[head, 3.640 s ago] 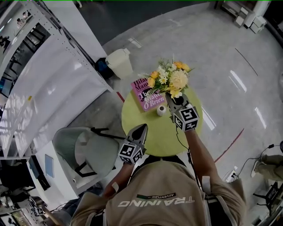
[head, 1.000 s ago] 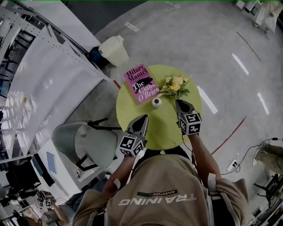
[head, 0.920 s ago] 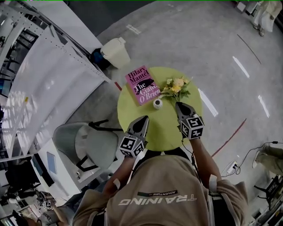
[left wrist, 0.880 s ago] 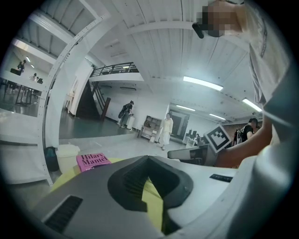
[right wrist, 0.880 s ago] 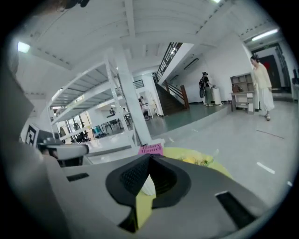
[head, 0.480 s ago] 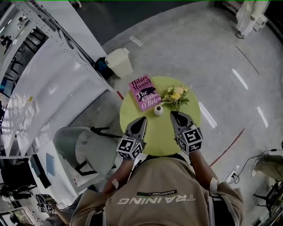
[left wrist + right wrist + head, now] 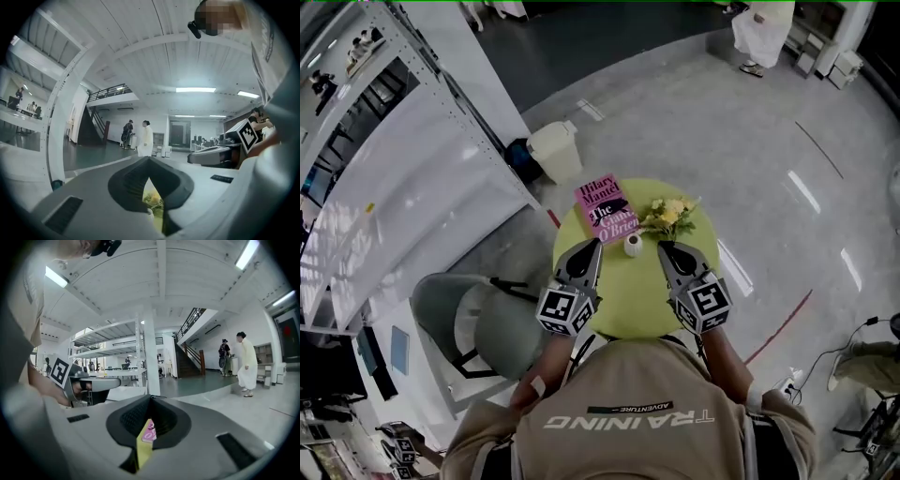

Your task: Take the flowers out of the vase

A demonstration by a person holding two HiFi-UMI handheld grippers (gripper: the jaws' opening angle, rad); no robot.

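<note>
The yellow-and-white flowers lie on the round green table, out of the small white vase, which stands upright just left of them. My left gripper hangs left of the vase and my right gripper right of it, both above the table's near half, both shut with nothing held. In the left gripper view the touching jaw tips leave a slit showing the flowers. In the right gripper view the shut jaws frame a bit of the pink book.
A pink book lies on the table's far left. A cream bin stands beyond the table, a grey chair at its left, white shelving further left. A person in white stands far off.
Both grippers have risen and drawn back from the flowers and vase toward the person. The right gripper, near the flower stems a second ago, is now clear of them. The flowers stay on the table.
</note>
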